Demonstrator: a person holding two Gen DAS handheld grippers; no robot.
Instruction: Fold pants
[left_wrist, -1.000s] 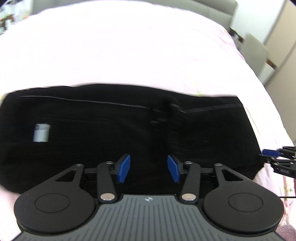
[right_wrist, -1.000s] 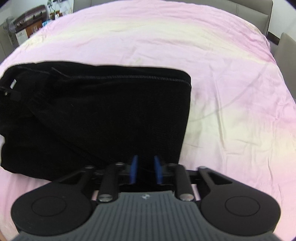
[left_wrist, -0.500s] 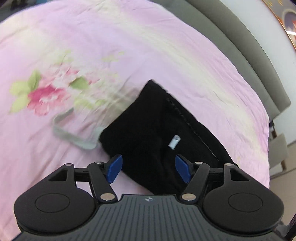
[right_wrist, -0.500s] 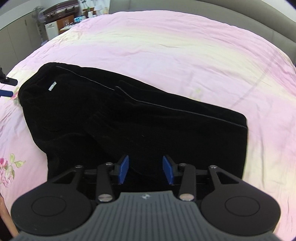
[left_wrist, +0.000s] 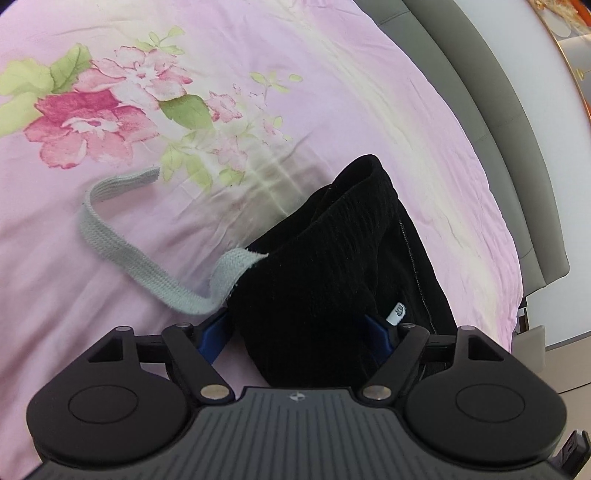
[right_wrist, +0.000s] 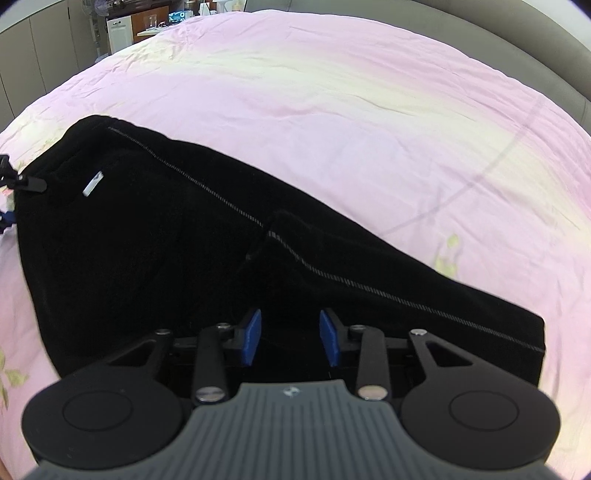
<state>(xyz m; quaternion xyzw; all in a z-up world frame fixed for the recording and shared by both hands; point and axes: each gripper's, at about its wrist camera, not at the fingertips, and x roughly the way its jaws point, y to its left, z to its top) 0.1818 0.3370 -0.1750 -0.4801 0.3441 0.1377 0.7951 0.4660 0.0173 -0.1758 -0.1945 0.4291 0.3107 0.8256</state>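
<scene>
Black pants (right_wrist: 207, 258) lie folded lengthwise on a pink bedsheet (right_wrist: 332, 110). In the left wrist view the waist end of the pants (left_wrist: 332, 266) sits between the wide-open blue pads of my left gripper (left_wrist: 295, 336). A grey drawstring (left_wrist: 122, 243) trails from the waist onto the sheet. A small white label (left_wrist: 397, 312) shows near the right pad. My right gripper (right_wrist: 290, 338) is open above the near edge of the pants, around their middle. The left gripper's tips (right_wrist: 14, 184) show at the waist in the right wrist view.
The sheet has a pink flower print (left_wrist: 92, 118) left of the waist. A grey padded headboard (left_wrist: 498, 122) runs along the bed's far side. Cabinets and a shelf (right_wrist: 122, 29) stand beyond the bed. Bare sheet surrounds the pants.
My left gripper has moved in over the waist end, which now lies between its pads. My right gripper has moved closer over the pants and stayed open.
</scene>
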